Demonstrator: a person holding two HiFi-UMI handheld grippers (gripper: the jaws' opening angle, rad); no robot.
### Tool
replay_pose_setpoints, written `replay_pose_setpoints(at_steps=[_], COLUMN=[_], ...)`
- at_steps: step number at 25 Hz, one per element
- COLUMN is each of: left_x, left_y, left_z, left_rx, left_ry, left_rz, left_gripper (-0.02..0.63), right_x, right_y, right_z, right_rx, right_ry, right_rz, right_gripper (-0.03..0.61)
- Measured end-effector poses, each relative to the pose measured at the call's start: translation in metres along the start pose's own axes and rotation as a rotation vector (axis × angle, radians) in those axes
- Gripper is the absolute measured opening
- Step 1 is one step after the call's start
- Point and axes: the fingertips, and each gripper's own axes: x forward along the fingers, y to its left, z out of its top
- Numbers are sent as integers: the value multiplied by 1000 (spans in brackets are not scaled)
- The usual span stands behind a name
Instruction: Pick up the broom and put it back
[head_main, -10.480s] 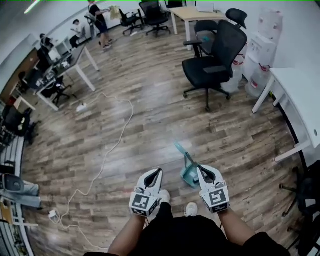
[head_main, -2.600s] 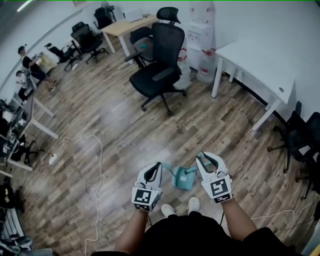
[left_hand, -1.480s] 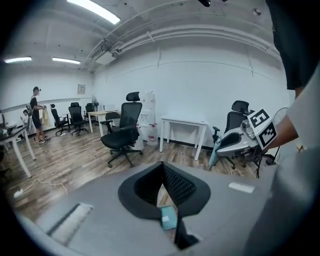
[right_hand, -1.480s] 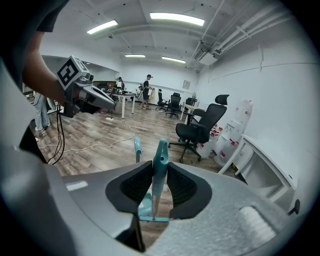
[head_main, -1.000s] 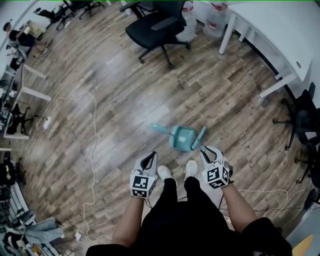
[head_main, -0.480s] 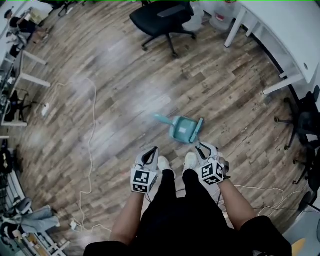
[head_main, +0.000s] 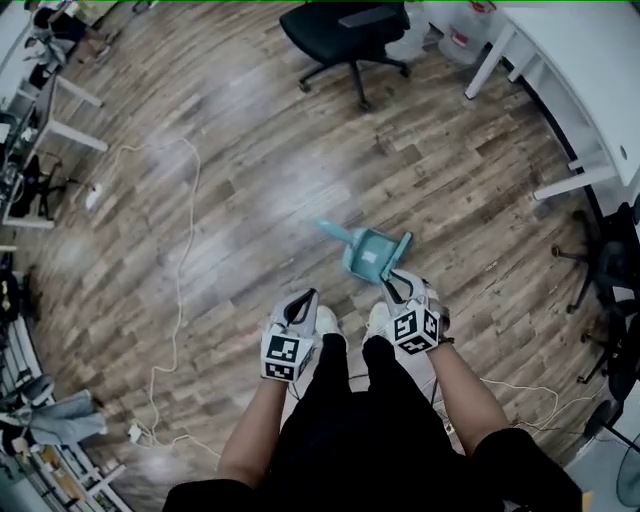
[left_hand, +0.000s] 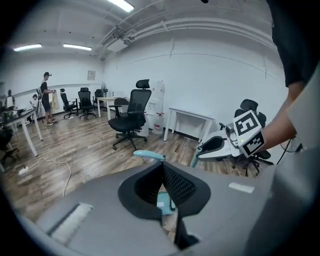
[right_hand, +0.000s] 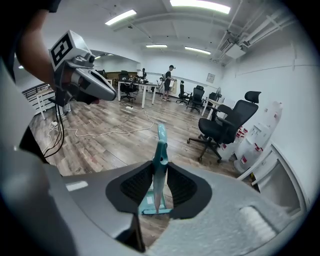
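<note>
A teal broom and dustpan set (head_main: 365, 256) is low over the wood floor in front of my feet. One teal handle (head_main: 335, 232) sticks out to the left. The other handle (right_hand: 161, 140), with a hanging hole, rises between the pads of my right gripper (right_hand: 159, 164), which is shut on it. In the head view my right gripper (head_main: 393, 286) sits at that handle's top end. To its left my left gripper (head_main: 305, 298) hangs shut with nothing in it. In the left gripper view my left gripper (left_hand: 161, 166) has its tips touching, and the set shows beyond them.
A black office chair (head_main: 352, 22) stands ahead, with water jugs (head_main: 455, 32) and a white table (head_main: 590, 70) to its right. Another dark chair (head_main: 612, 250) is at the far right. A white cable (head_main: 182, 250) trails along the floor on the left. People are at the desks (right_hand: 170, 80) far off.
My right gripper has come a little lower and to the left, still closed on the handle, and the set has moved with it. The left gripper has hardly shifted.
</note>
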Motion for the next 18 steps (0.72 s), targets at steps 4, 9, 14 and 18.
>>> replay_pose_setpoints(at_steps=[4,9,14,18], left_x=[-5,-9,-12,-15], left_y=[5,12,19,20], left_z=[-1,-4,-12,-14], left_rx=[-14,-35,-63,-79], left_ry=[-4,-6,15,13], left_rz=[17,39,69,75], left_gripper=[17,17,17,17], right_x=[14,30,48,60], right_y=[-3,-6,-9,-11], right_z=[10,24,38,47], right_rx=[-17,-47,-68,-70], right_ry=[-8,-13,-7,-7], right_rz=[13,23,36,51], right_gripper=[97,97,98,98])
